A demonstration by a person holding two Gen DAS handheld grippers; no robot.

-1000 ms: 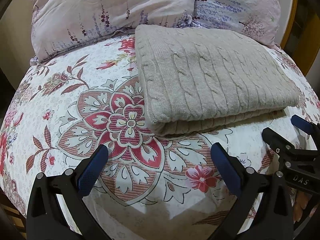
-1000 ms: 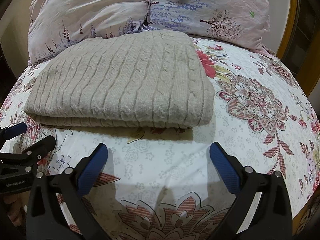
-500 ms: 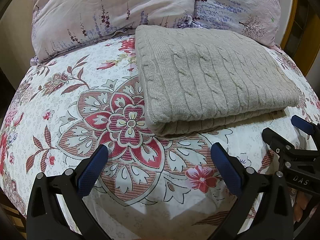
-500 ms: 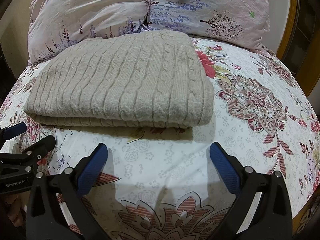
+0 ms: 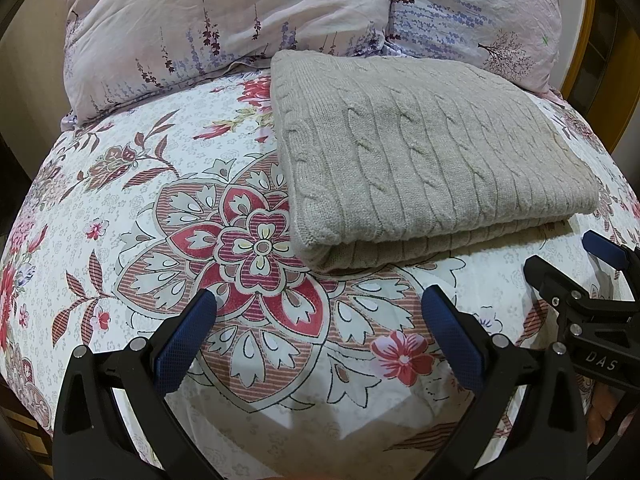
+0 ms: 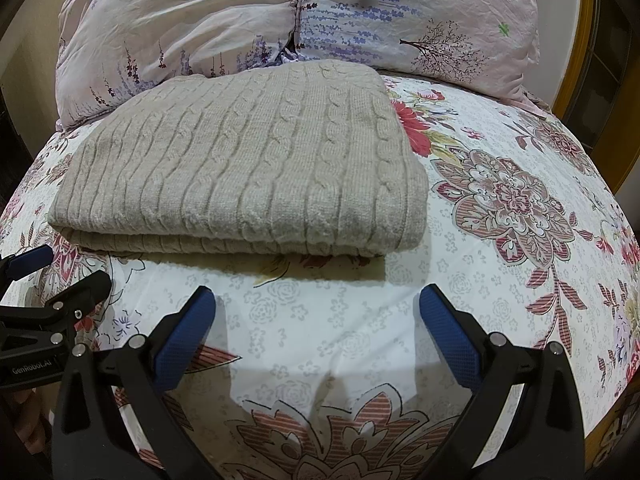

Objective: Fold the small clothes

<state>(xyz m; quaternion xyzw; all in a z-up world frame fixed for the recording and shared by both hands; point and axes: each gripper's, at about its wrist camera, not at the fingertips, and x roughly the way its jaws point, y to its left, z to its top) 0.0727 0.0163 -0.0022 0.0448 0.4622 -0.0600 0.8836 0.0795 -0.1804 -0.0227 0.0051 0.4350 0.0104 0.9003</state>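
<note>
A beige cable-knit sweater [image 5: 424, 160] lies folded into a neat rectangle on the floral bed sheet [image 5: 140, 220]; it also shows in the right wrist view [image 6: 248, 176]. My left gripper [image 5: 318, 320] is open and empty, hovering over the sheet just in front of the sweater's left front corner. My right gripper [image 6: 316, 320] is open and empty, in front of the sweater's right front edge. Each gripper shows at the edge of the other's view: the right one [image 5: 576, 264] and the left one [image 6: 60, 272].
Two pale floral pillows [image 5: 240, 12] [image 6: 420, 12] lie against the headboard right behind the sweater. A wooden bed frame [image 6: 576, 40] rises at the right. The sheet [image 6: 520, 208] stretches right of the sweater.
</note>
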